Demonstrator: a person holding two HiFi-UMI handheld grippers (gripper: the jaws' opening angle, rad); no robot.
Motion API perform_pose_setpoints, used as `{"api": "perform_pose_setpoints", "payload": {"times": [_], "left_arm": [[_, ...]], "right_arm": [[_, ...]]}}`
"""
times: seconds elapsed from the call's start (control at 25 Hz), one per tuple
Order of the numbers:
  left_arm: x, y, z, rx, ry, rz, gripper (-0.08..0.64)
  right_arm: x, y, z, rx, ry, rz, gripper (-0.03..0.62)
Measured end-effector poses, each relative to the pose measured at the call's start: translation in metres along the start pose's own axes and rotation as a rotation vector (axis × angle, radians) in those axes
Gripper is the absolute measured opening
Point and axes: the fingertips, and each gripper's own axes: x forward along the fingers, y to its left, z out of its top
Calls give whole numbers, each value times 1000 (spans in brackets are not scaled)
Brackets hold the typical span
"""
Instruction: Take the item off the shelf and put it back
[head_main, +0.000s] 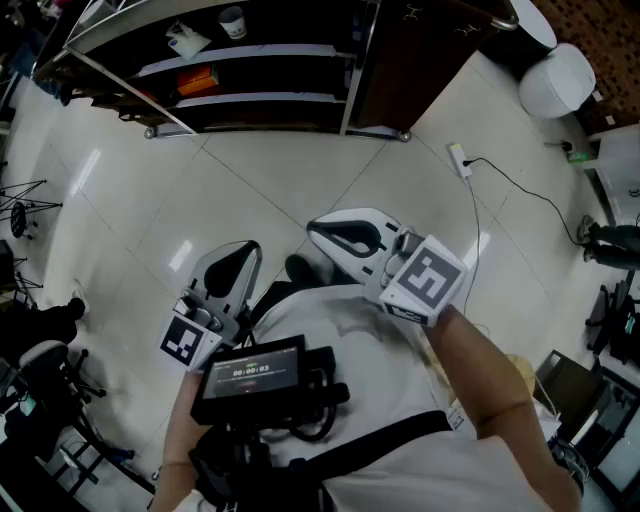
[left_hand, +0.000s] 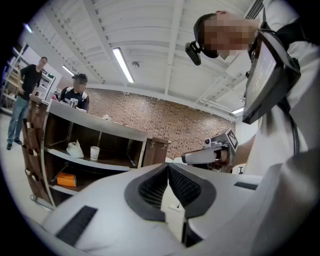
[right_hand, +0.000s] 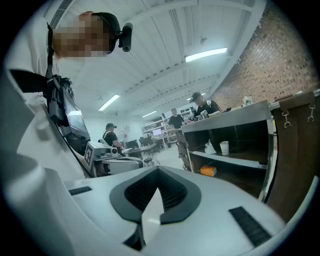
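A dark shelf unit (head_main: 250, 100) stands across the tiled floor ahead of me. It holds a white cup (head_main: 232, 20), a white crumpled bag (head_main: 187, 40) and, one board lower, an orange box (head_main: 197, 80). Both grippers are held close to my chest, well short of the shelf. My left gripper (head_main: 238, 250) is shut with nothing in it, its jaws meeting in the left gripper view (left_hand: 168, 167). My right gripper (head_main: 318, 230) is shut and empty too (right_hand: 159, 171). The cup (right_hand: 224, 147) and orange box (right_hand: 208, 171) show in the right gripper view.
A brown cabinet door (head_main: 420, 60) adjoins the shelf on the right. A power strip (head_main: 459, 160) with a black cable lies on the floor. A white round seat (head_main: 556, 80) stands at the far right, and chairs at the left. People (left_hand: 76, 92) stand behind the shelf.
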Motion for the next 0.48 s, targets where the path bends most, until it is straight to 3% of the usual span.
{"api": "perform_pose_setpoints", "payload": {"times": [0.16,0.48], "left_arm": [[-36,37,8,1,10,3,15],[-78,108,27,-17,-57,148,15]], "right_arm": [[39,12,3,-3,44,-22,8],[111,2,8,-44,119,34,8]]}}
